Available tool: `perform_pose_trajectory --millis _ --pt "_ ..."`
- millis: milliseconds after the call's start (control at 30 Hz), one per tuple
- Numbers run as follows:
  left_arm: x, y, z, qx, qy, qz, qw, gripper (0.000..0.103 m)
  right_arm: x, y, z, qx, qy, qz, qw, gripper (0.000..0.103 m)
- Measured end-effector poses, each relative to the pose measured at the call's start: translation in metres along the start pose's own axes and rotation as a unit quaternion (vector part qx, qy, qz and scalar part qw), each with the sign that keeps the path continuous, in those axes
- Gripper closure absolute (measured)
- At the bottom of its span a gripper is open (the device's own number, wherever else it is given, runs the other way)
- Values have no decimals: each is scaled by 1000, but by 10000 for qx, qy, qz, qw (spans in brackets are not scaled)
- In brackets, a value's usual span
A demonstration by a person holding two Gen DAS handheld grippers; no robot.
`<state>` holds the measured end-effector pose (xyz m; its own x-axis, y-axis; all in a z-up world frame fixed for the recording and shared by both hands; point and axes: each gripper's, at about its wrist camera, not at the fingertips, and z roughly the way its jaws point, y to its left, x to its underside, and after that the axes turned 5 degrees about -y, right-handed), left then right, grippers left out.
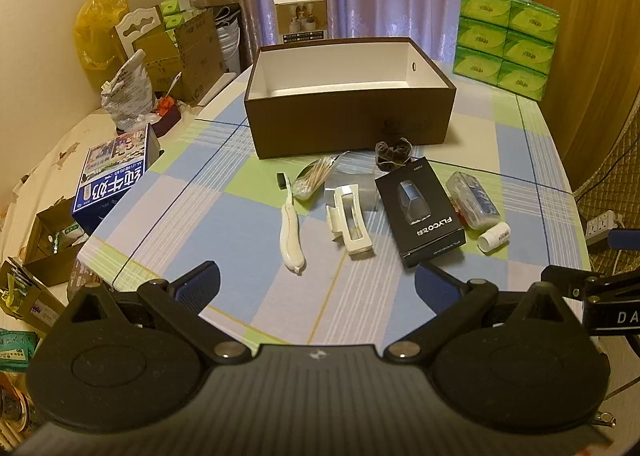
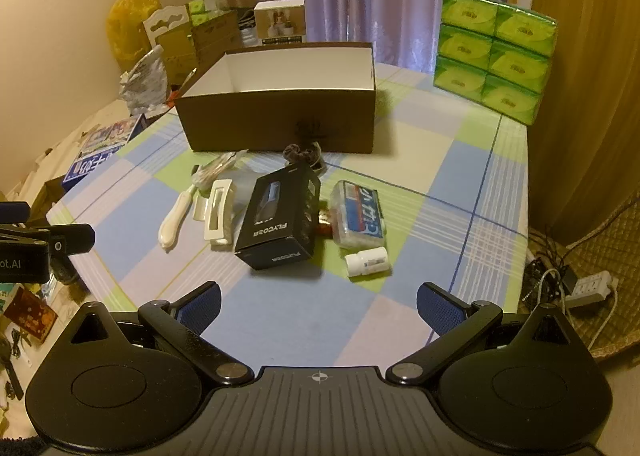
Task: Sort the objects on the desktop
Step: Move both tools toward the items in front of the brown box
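Checked tablecloth (image 1: pixel 248 224), curtains behind. Brown box (image 1: pixel 348 124) at far centre, open and empty. Near it, a row of small things: black carton (image 1: pixel 420 212) in the middle, white clip (image 1: pixel 352 222) left of it, white bottle (image 1: pixel 494 236) at right. Left gripper (image 1: pixel 316 280) and right gripper (image 2: pixel 318 302) hover at the near edge, jaws wide, holding nothing. Best start: take the carton across its narrow sides, lift clear of its neighbours.

Each gripper (image 1: pixel 316 284) (image 2: pixel 318 302) is built of black linkage arms, silver pivot screws, blue ribbed pads (image 1: pixel 198 283) and a grey ridged base.
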<state>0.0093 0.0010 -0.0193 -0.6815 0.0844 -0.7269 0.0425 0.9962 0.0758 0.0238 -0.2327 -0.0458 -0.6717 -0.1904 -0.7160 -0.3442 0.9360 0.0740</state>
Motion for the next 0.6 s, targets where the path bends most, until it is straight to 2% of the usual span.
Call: perform_pose_trajectory --millis 600 --pt "0 -1 9 6 76 6 10000 1 -3 -3 7 -84 87 -79 9999 2"
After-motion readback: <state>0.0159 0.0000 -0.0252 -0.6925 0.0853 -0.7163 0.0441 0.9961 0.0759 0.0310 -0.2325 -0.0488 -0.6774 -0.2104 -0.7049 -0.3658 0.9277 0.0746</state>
